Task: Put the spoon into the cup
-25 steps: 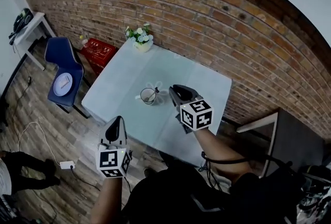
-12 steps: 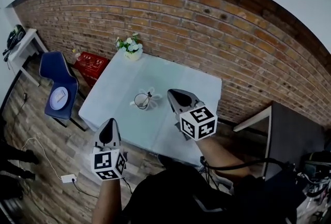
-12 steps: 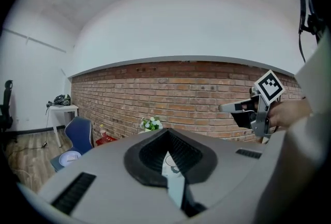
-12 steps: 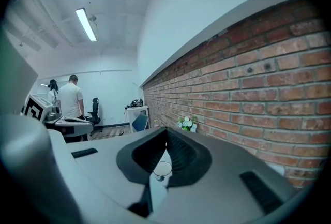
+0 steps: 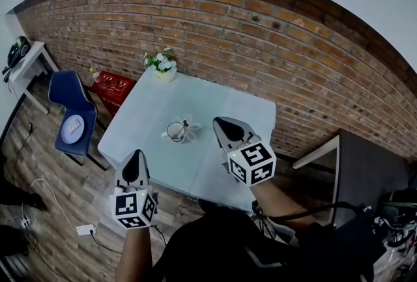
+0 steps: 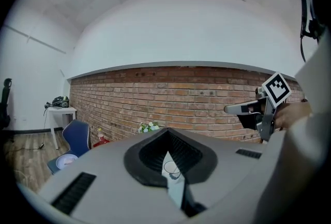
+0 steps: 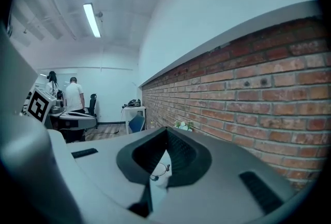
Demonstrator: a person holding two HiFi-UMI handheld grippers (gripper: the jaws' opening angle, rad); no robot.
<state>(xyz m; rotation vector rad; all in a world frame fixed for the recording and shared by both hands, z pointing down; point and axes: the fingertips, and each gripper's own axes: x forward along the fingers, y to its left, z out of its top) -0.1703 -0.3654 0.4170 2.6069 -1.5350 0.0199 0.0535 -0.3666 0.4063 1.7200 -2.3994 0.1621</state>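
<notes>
A clear glass cup [image 5: 175, 132] stands in the middle of the pale table [image 5: 150, 105], with the spoon [image 5: 185, 124] leaning inside it, handle up to the right. My right gripper [image 5: 219, 122] hovers above the table to the cup's right, shut and empty. The left gripper [image 5: 135, 154] hangs over the table's near edge, below and left of the cup, shut with nothing in it. Through the slit of the left gripper [image 6: 166, 132] I see the cup [image 6: 171, 168]; past the right gripper [image 7: 165, 131] the cup [image 7: 153, 172] and spoon [image 7: 164, 167] show small.
A pot of white flowers [image 5: 161, 66] stands at the table's far left corner. A blue chair [image 5: 68, 105] holding a white plate, a red crate [image 5: 113, 85] and a white side table [image 5: 29, 53] stand to the left. A dark cabinet [image 5: 365, 170] is on the right. Brick wall behind.
Both grippers have risen, the right one more and drawing back from the cup. The table looks smaller and farther. The cup with the spoon in it has stayed put.
</notes>
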